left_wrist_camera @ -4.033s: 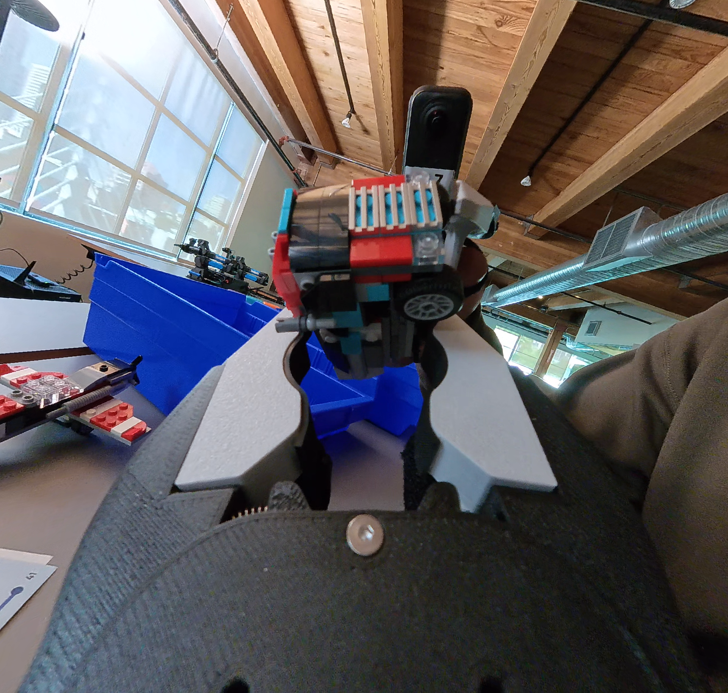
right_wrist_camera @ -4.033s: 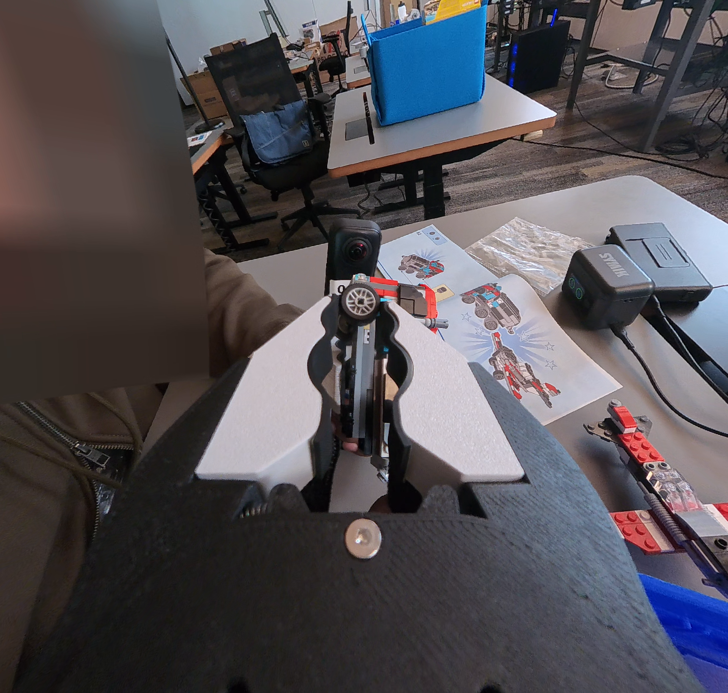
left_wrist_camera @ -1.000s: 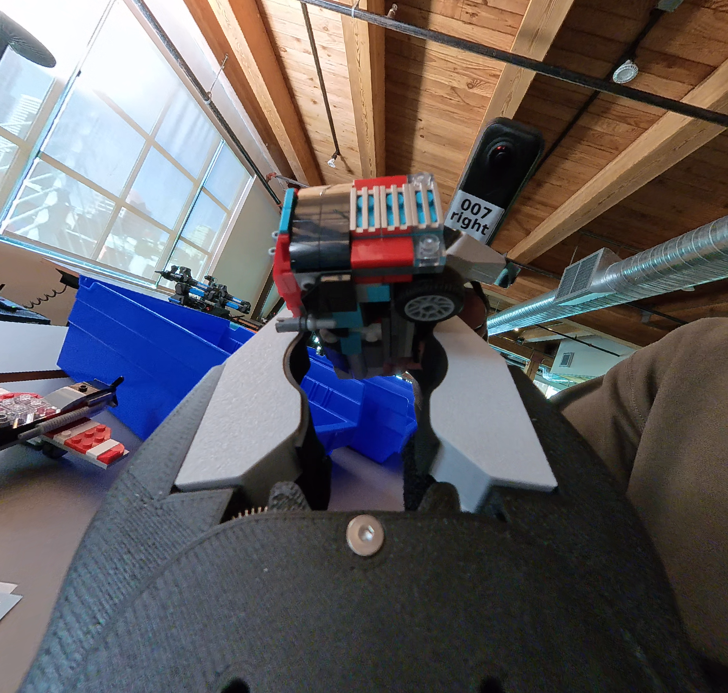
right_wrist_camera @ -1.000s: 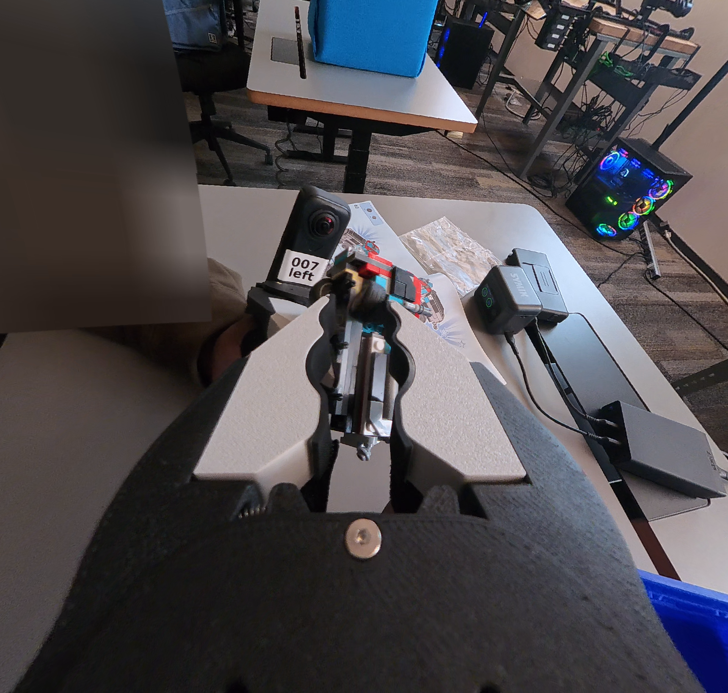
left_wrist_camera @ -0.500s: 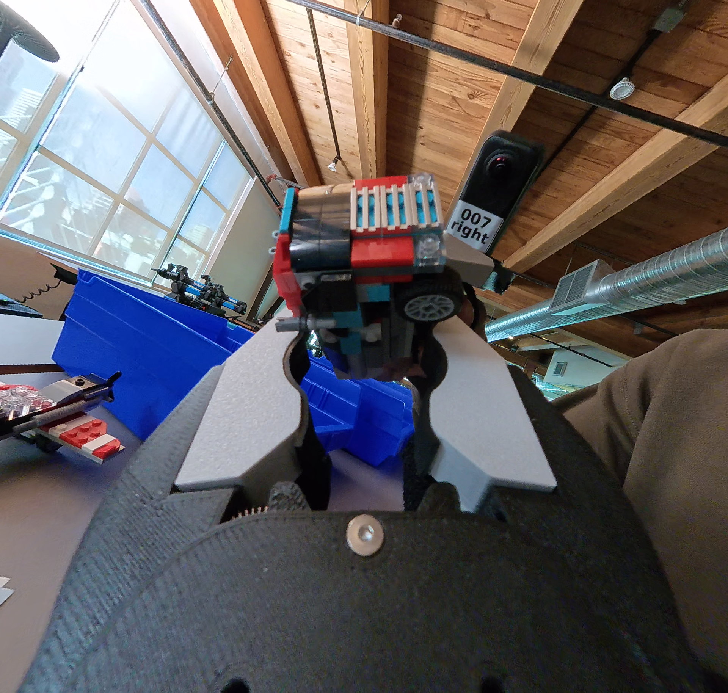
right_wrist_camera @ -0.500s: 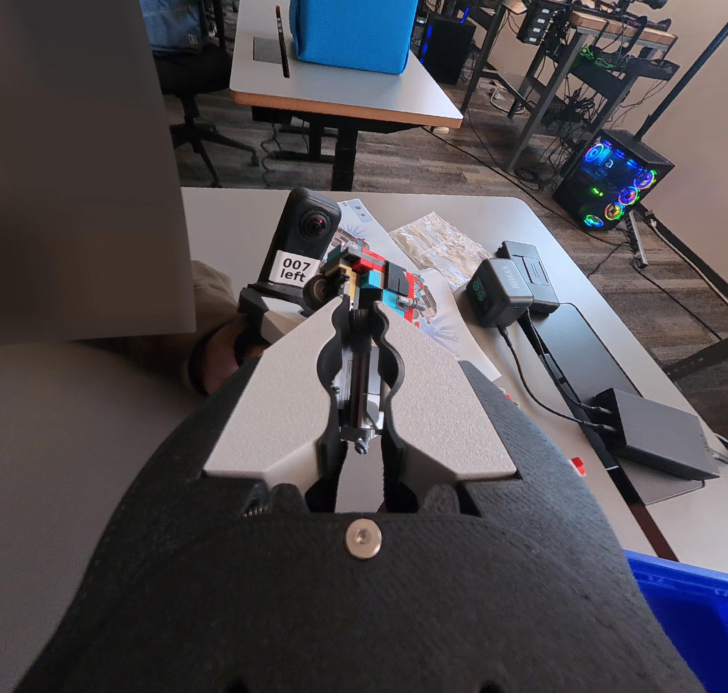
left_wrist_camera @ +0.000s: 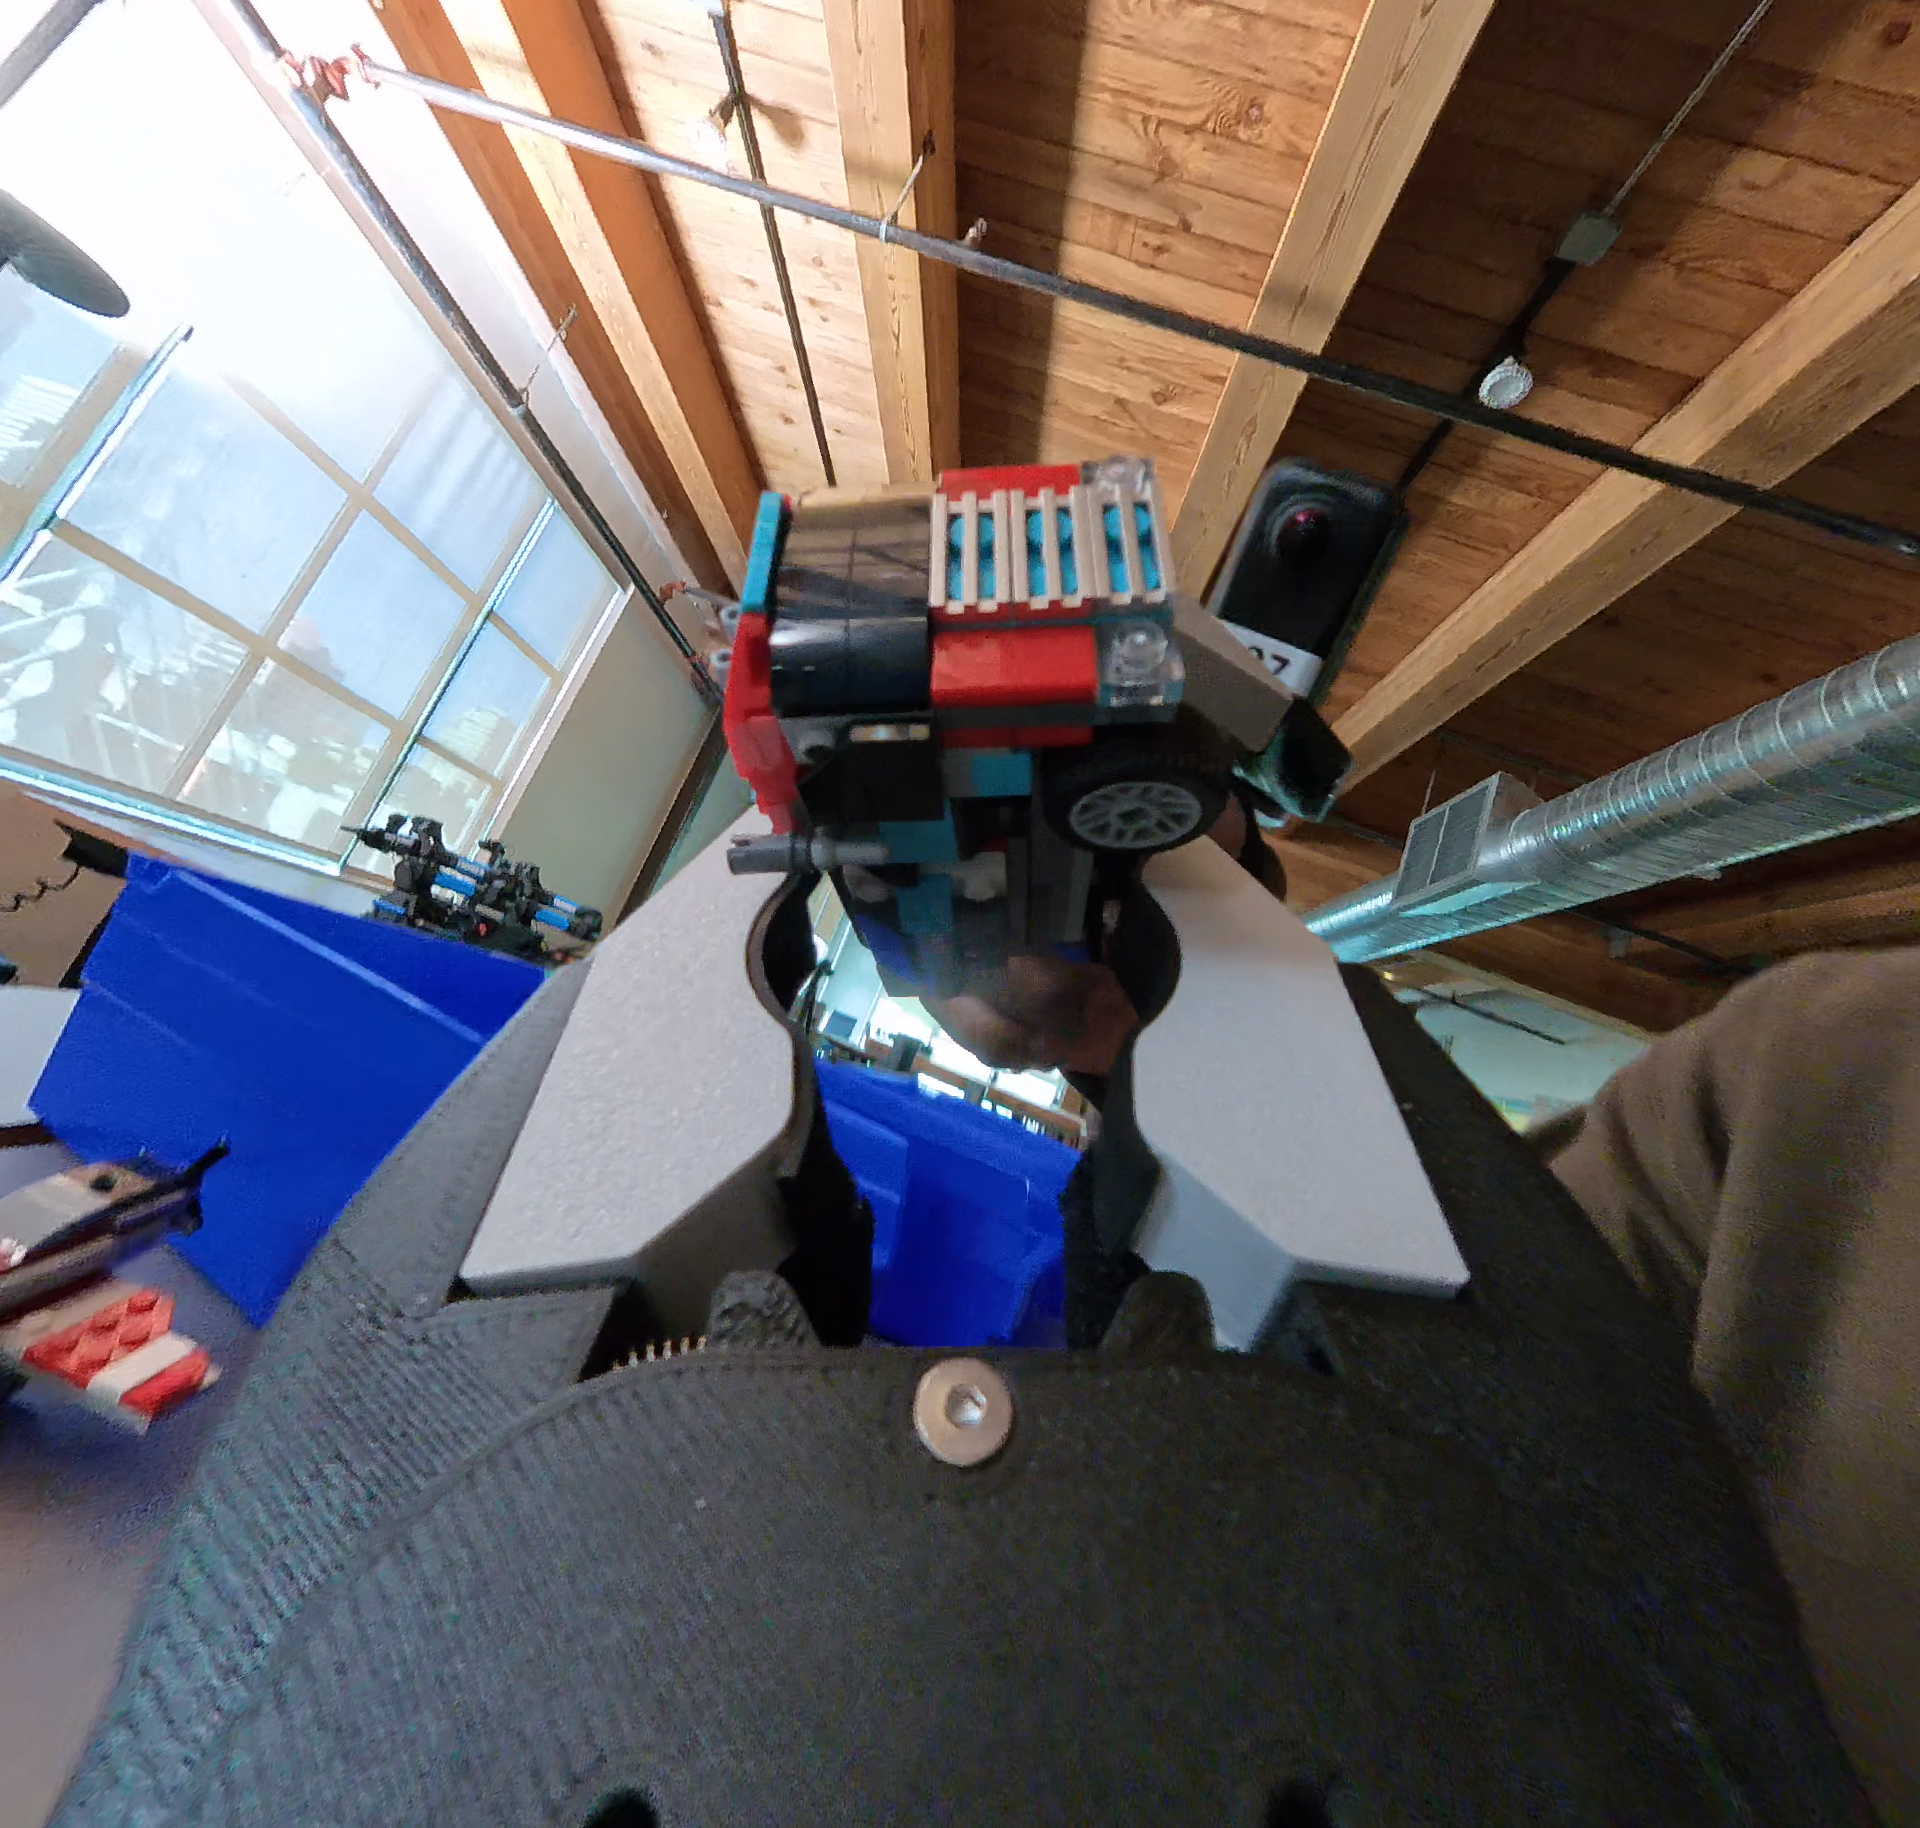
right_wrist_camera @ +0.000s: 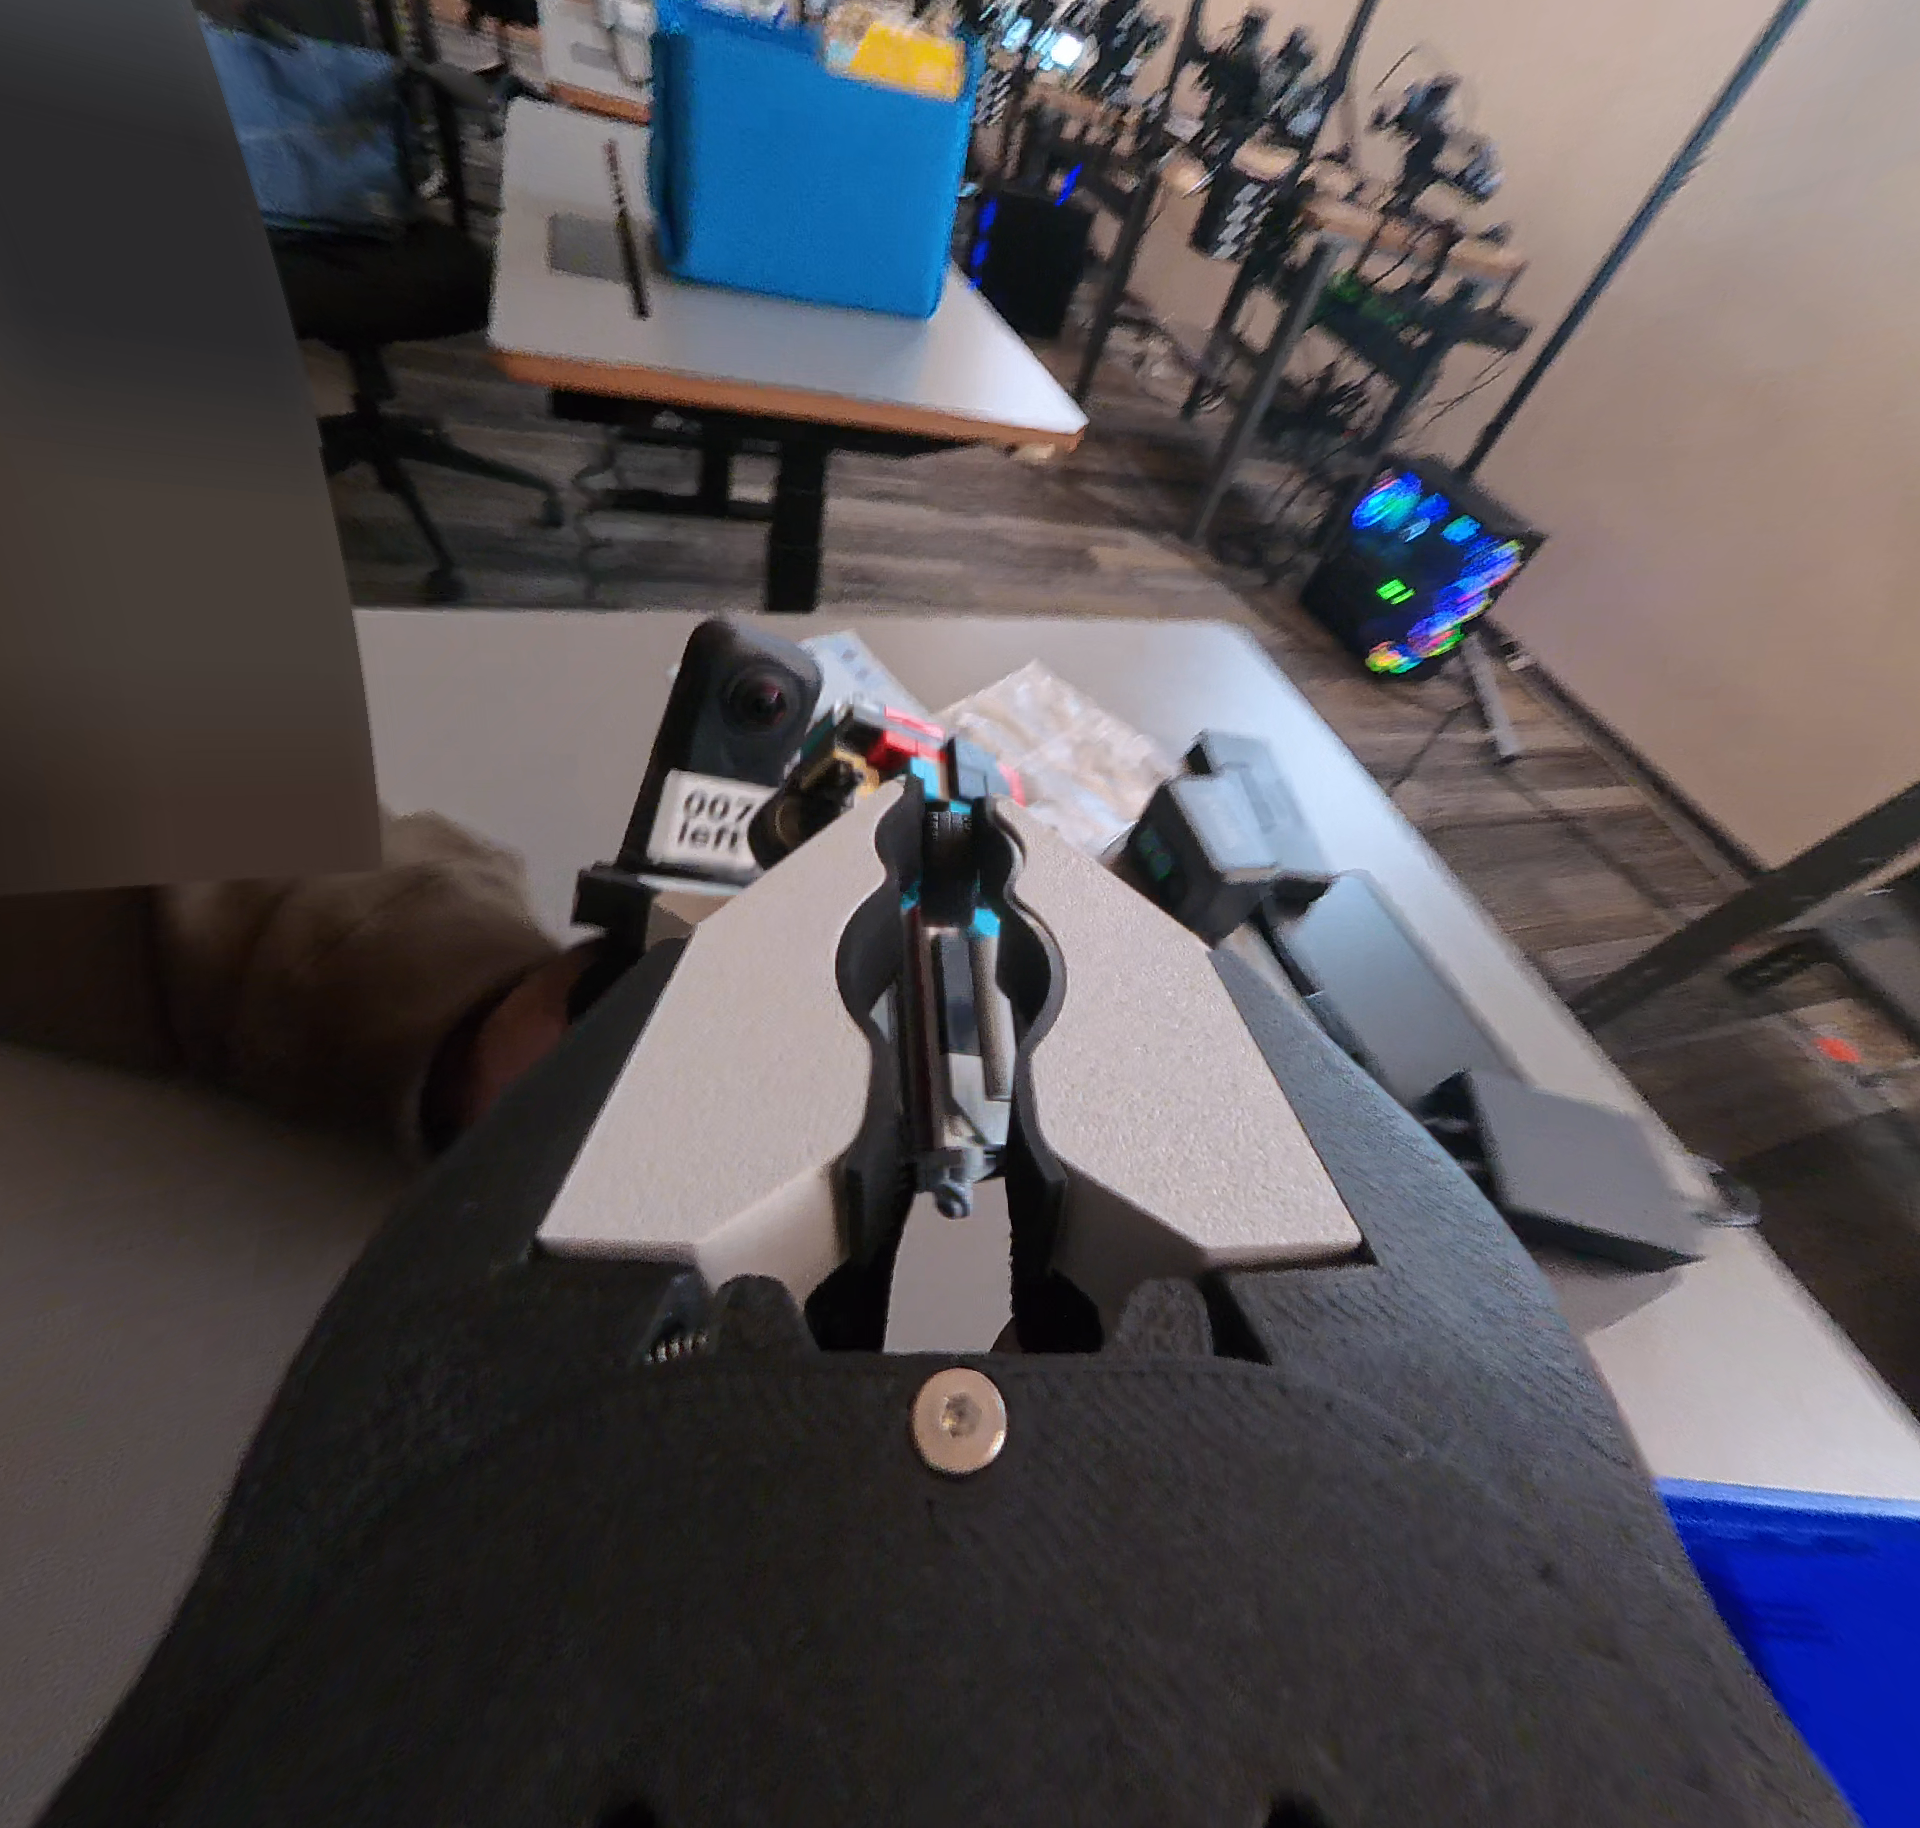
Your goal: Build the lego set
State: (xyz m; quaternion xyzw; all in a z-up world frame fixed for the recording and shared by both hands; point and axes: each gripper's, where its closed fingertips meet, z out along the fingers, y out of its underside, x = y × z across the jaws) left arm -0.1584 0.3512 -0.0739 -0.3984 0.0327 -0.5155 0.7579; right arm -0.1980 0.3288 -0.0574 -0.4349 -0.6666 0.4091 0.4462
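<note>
Left gripper (left_wrist_camera: 961, 874) raised toward the wooden ceiling (left_wrist_camera: 1091, 168), its 2 grey fingers (left_wrist_camera: 665, 1030) clamped on the lower part of a brick truck (left_wrist_camera: 966, 677): red, black and teal, pale grille on top, 1 grey-hubbed wheel (left_wrist_camera: 1138, 810) by the right finger. Right gripper (right_wrist_camera: 948, 822) nearly closed on a thin part of the same truck (right_wrist_camera: 940, 999), pads pressed to both sides, over a grey table (right_wrist_camera: 520, 698). Beyond: left gripper's camera (right_wrist_camera: 743, 729), clear bag (right_wrist_camera: 1049, 739), 2 black boxes (right_wrist_camera: 1226, 833). Blue bin (left_wrist_camera: 270, 1030) and a red brick piece (left_wrist_camera: 104, 1352) at lower left in the left view.
</note>
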